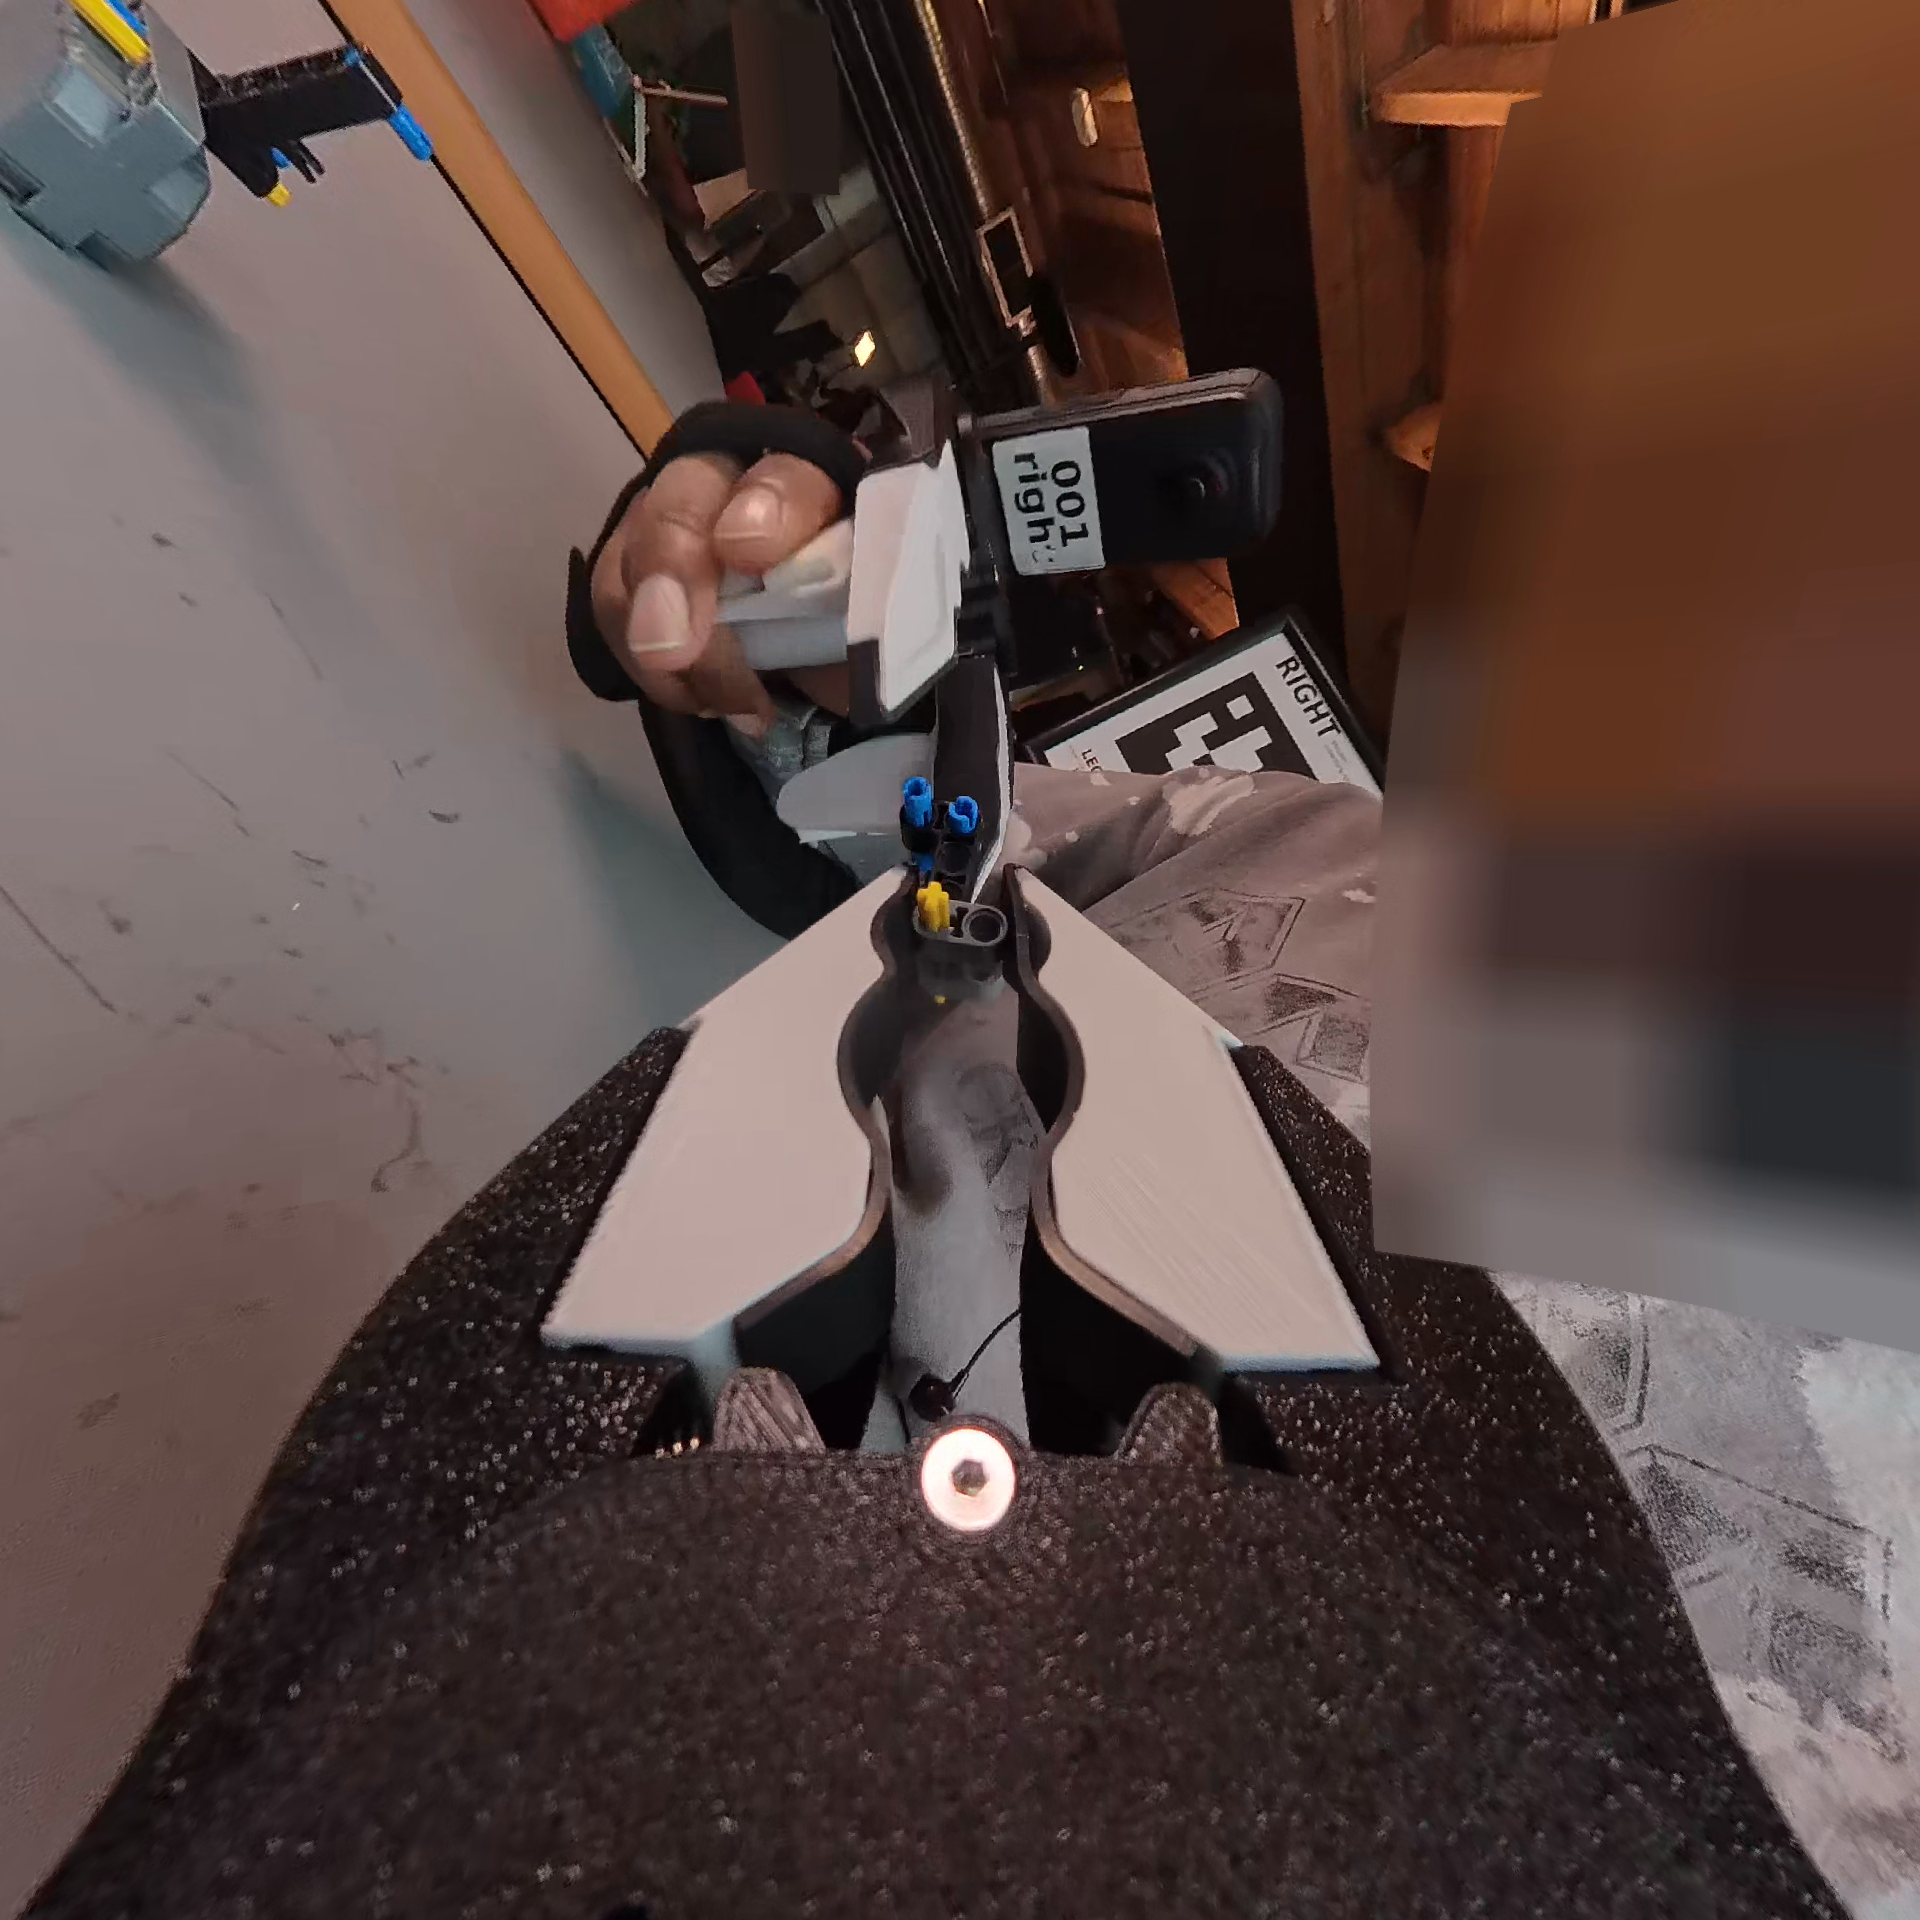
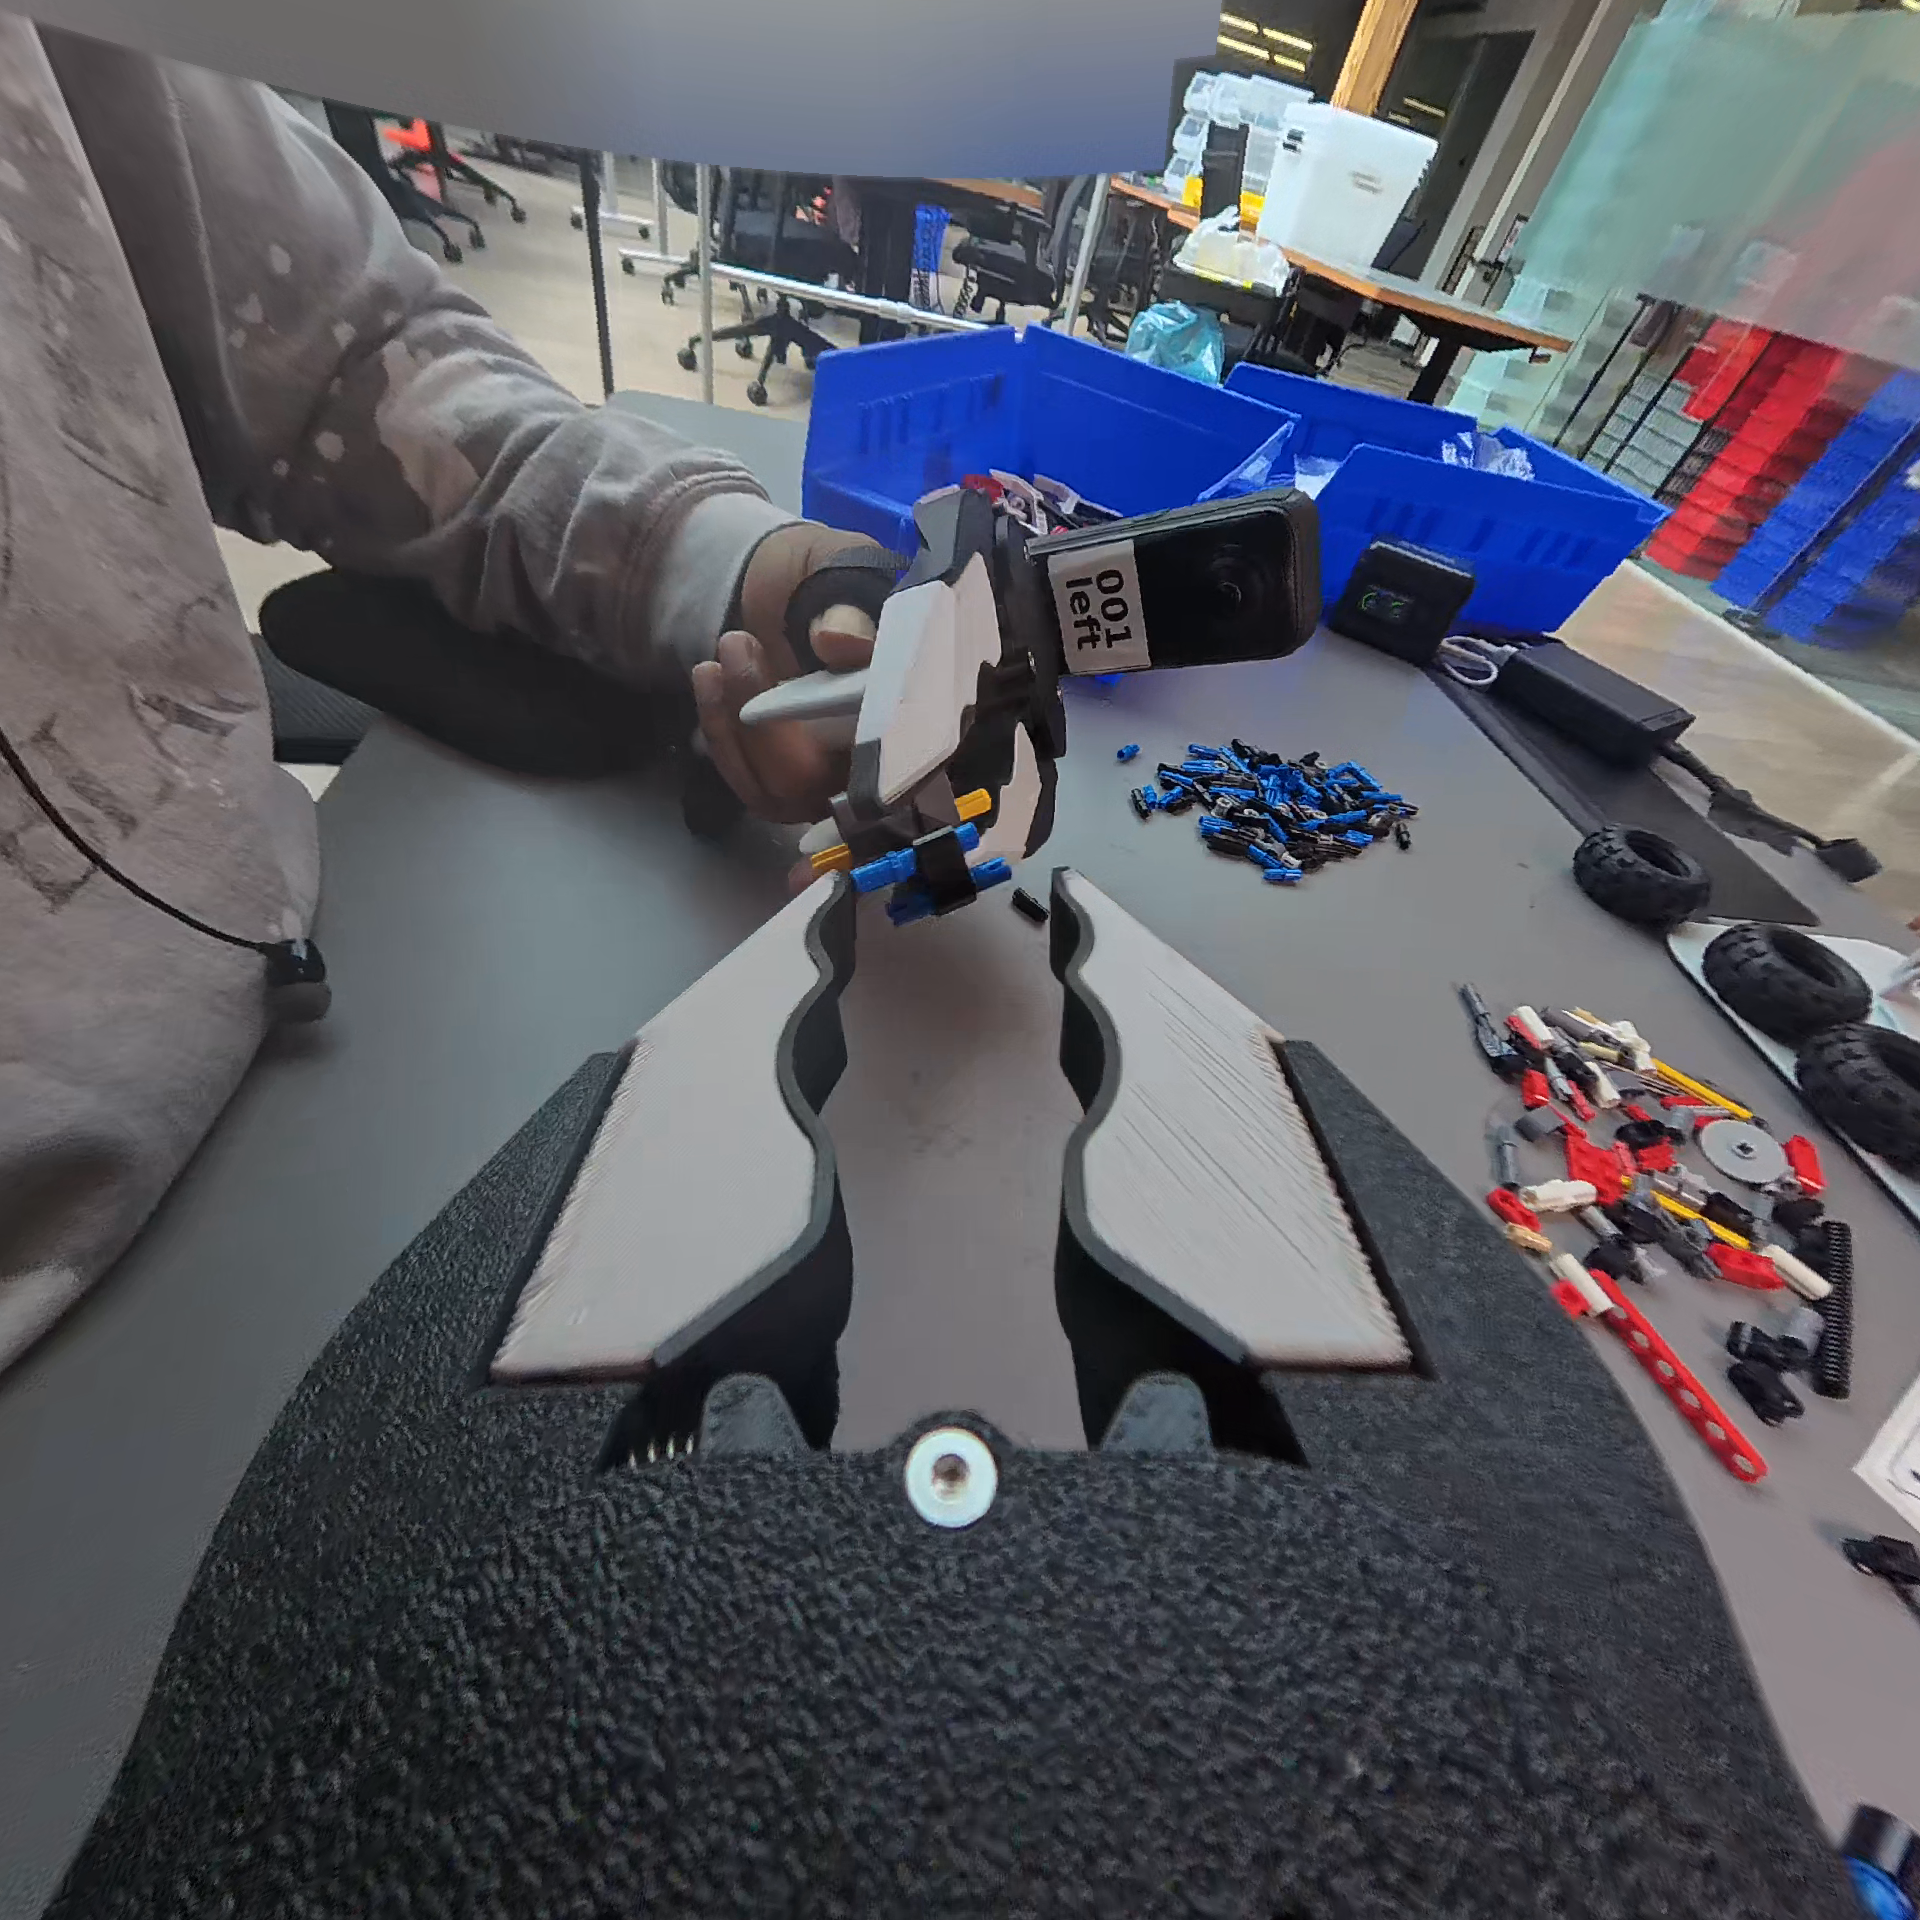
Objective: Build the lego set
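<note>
Between the tips of your left gripper [image 1: 958,914] sat the small lego assembly [image 1: 951,894], black and grey with blue and yellow pins, clamped there above the grey table [image 2: 1351,935]. Your right gripper [image 2: 951,899] had its fingers spread wide, holding nothing, its left tip just beside the assembly. Three black tyres [image 2: 1782,982] lay at the right, behind two blue bins [image 2: 1039,416]. Only the right wrist view showed the pile of blue and black pins [image 2: 1273,795] and the mixed red parts [image 2: 1642,1174]; only the left showed a grey built model [image 1: 94,125].
</note>
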Available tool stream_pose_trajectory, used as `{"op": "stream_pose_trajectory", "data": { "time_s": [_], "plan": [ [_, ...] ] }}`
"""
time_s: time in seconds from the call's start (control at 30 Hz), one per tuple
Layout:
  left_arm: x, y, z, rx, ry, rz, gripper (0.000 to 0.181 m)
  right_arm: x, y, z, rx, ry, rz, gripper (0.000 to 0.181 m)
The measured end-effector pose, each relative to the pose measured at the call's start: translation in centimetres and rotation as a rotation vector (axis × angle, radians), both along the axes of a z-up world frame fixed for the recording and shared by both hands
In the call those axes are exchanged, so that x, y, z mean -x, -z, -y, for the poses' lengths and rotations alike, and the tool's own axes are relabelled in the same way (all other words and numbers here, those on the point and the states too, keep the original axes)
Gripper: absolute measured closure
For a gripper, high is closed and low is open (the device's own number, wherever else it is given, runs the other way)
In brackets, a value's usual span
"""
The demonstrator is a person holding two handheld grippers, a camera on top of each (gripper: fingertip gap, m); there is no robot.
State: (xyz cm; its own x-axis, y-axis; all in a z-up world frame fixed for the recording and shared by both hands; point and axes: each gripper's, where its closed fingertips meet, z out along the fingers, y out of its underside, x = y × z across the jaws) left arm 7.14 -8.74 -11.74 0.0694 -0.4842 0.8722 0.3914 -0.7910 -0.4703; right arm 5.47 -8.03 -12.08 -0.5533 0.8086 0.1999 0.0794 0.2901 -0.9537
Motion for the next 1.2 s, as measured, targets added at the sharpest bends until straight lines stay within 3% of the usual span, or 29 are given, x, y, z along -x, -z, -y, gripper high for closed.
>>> {"op": "stream_pose_trajectory", "data": {
  "time_s": [0.03,0.2,0.33,0.73,0.93,1.2],
  "plan": [
    [-0.3,0.2,0.2,0.005,0.017,-0.015,0.167,-0.2,0.2,0.1,-0.038,-0.009,0.002,0.139],
    [-1.7,1.2,1.3,0.028,0.103,-0.069,0.167,-1.7,1.3,2.1,-0.107,-0.136,0.041,0.151],
    [-1.8,1.0,1.6,0.026,0.119,-0.057,0.167,-1.7,0.9,2.3,-0.076,-0.151,0.036,0.152],
    [-1.0,1.5,1.2,0.092,0.108,-0.004,0.166,-1.1,1.5,2.2,-0.016,-0.136,0.072,0.158],
    [-0.4,0.7,1.0,0.039,0.089,0.021,0.167,-0.5,0.9,2.1,-0.055,-0.077,-0.001,0.156],
    [-1.3,-0.6,2.3,-0.034,0.158,0.048,0.167,-1.6,-0.2,2.6,-0.045,-0.128,-0.025,0.155]
  ]
}}
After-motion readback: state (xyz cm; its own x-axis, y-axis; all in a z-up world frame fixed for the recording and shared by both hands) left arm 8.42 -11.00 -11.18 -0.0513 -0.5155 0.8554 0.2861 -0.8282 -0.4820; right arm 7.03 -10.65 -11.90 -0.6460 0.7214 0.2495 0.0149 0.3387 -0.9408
